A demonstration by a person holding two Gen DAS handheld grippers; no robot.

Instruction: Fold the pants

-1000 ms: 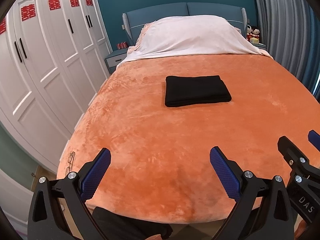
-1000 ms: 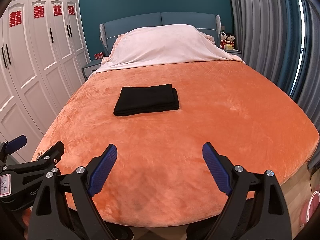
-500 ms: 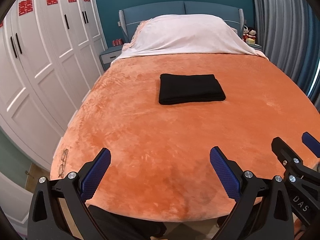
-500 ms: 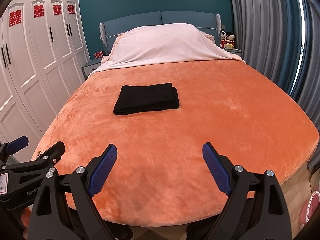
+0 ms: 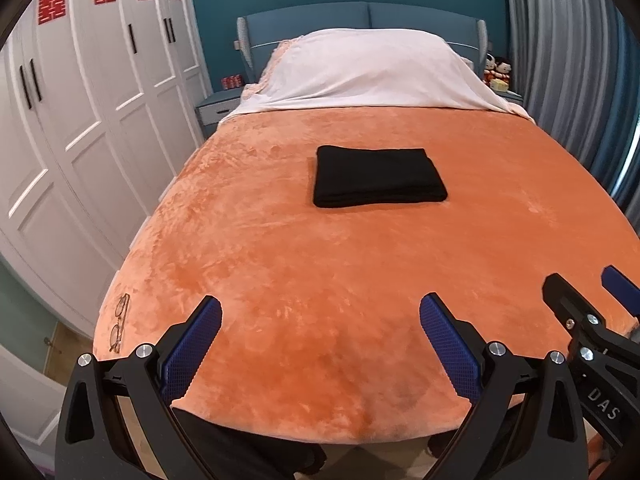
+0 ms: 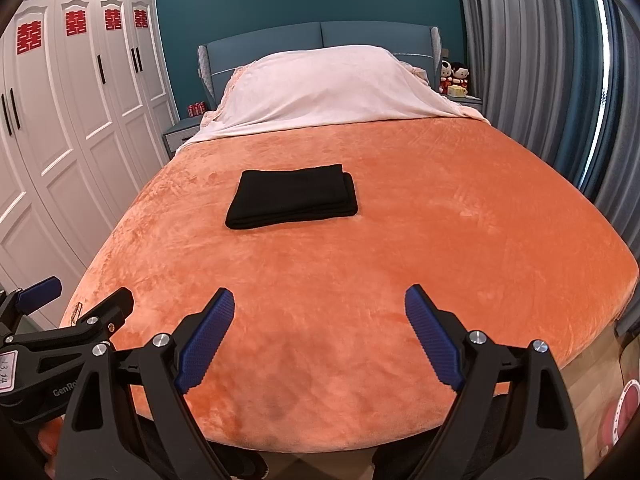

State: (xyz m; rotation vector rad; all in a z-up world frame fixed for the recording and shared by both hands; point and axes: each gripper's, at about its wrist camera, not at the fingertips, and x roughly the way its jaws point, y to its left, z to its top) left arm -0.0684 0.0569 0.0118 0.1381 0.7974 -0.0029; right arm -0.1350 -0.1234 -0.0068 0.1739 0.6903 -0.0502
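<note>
Black pants (image 5: 378, 178) already folded into neat rectangle, lying flat mid-bed on orange fleece blanket (image 5: 320, 280), well apart from both grippers. Left gripper (image 5: 320, 328) wide open, nothing between blue pads, hanging over foot edge of bed. Right gripper (image 6: 319, 320) same deal, jaws spread, empty. Eyeglasses (image 5: 119, 322) sitting on blanket's left corner. White pillow cover (image 6: 328, 88) up by headboard.

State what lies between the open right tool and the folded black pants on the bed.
Only bare orange plush blanket separates the right tool from the folded black pants, shown in the right wrist view.
</note>
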